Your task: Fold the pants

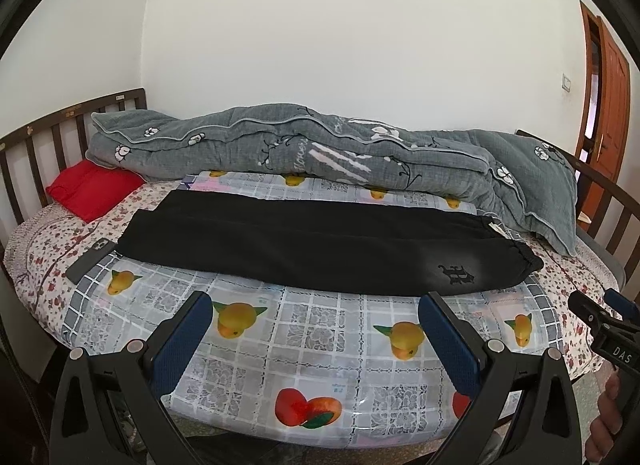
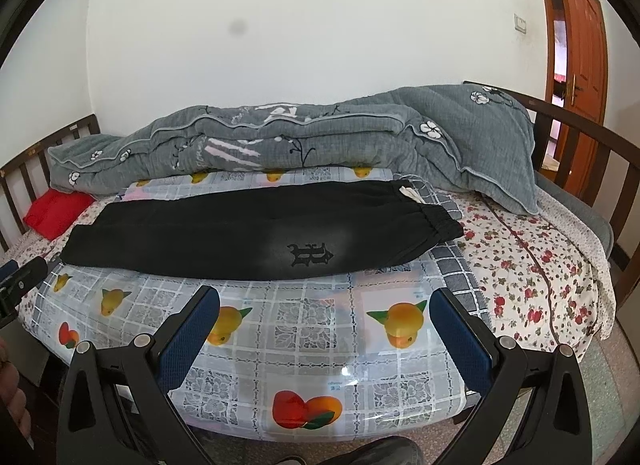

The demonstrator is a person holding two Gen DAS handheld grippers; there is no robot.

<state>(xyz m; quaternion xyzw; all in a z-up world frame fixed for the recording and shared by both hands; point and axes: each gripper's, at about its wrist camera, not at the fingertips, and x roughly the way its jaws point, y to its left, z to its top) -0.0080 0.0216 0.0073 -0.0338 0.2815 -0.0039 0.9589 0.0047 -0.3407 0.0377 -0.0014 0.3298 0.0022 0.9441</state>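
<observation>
Black pants (image 1: 304,241) (image 2: 248,233) lie flat across the bed, legs together, waistband at the right end and cuffs at the left. An embroidered logo (image 2: 310,254) shows near the waist. My left gripper (image 1: 316,317) hovers open above the near edge of the fruit-print cloth (image 1: 320,345), in front of the pants and apart from them. My right gripper (image 2: 326,313) is also open, held before the waist end with nothing between its blue pads. The right gripper (image 1: 608,321) also shows at the right edge of the left wrist view, and the left gripper (image 2: 20,285) at the left edge of the right wrist view.
A rolled grey quilt (image 1: 320,153) (image 2: 304,137) lies behind the pants along the wall. A red pillow (image 1: 94,189) rests at the far left by the wooden headboard (image 1: 44,145). A phone (image 1: 90,259) lies near the cuffs. A wooden door (image 2: 580,49) stands at the right.
</observation>
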